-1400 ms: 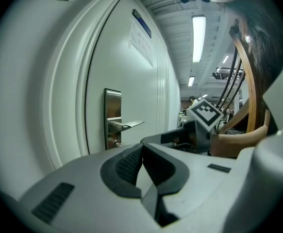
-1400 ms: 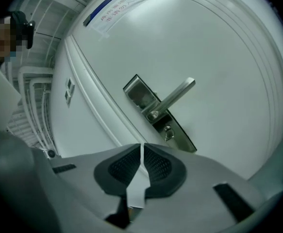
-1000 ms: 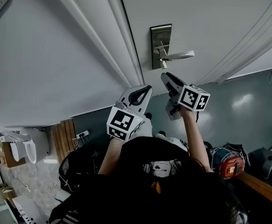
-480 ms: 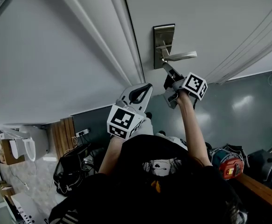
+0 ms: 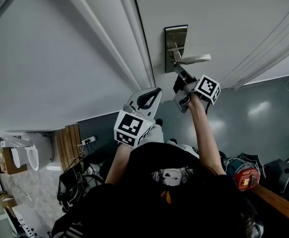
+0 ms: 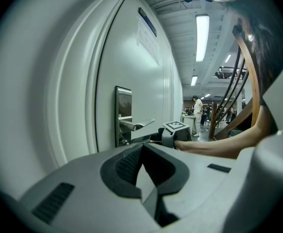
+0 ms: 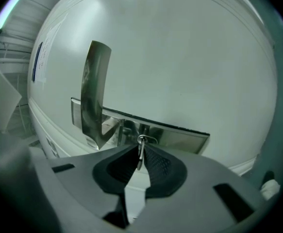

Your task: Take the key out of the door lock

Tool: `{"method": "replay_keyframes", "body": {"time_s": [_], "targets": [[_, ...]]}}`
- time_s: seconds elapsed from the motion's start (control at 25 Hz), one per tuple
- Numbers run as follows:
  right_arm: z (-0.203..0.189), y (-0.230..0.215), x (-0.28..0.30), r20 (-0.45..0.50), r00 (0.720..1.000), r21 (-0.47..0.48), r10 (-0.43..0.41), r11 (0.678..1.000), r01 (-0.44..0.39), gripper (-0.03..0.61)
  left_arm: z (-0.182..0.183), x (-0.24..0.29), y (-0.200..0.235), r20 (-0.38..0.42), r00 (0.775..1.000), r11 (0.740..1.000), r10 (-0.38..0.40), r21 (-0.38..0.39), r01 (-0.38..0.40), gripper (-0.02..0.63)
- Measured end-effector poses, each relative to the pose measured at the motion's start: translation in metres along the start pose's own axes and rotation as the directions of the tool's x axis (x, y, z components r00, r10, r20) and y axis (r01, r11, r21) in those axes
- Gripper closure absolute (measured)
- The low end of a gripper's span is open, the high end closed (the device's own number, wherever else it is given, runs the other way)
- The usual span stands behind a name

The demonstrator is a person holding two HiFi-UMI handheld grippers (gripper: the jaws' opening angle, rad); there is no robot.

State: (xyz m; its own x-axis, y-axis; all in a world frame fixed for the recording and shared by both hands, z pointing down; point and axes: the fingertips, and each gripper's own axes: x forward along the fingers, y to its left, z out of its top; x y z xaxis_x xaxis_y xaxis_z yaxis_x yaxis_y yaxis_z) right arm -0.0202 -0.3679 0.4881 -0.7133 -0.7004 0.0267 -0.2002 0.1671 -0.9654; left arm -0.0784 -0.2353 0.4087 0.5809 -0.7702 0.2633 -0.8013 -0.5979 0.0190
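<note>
Right gripper [image 5: 178, 74] clenched on the key [image 7: 140, 153] at the lock

Nearest the person, the left gripper [image 5: 155, 92] hung apart from the door [image 5: 223, 14], jaws pressed together on nothing. Beyond it, the right gripper's tips pinched the key, which sat at the lock plate [image 5: 176, 36] just beside the lever handle [image 5: 194, 59], close to the door's edge by the frame.

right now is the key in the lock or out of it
In, it seems: the right gripper pinches the key right at the lock plate on the door.
</note>
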Motion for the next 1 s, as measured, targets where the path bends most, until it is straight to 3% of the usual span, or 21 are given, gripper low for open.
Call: {"method": "replay_keyframes", "body": {"time_s": [1.0], "targets": [[-0.007,-0.002,-0.022,0.067,0.997,0.143,-0.027,0.99,0.017,0.557,-0.007,-0.009,-0.002,-0.012,1.0,1.0,0.017,-0.01,-0.017,0.606]]}}
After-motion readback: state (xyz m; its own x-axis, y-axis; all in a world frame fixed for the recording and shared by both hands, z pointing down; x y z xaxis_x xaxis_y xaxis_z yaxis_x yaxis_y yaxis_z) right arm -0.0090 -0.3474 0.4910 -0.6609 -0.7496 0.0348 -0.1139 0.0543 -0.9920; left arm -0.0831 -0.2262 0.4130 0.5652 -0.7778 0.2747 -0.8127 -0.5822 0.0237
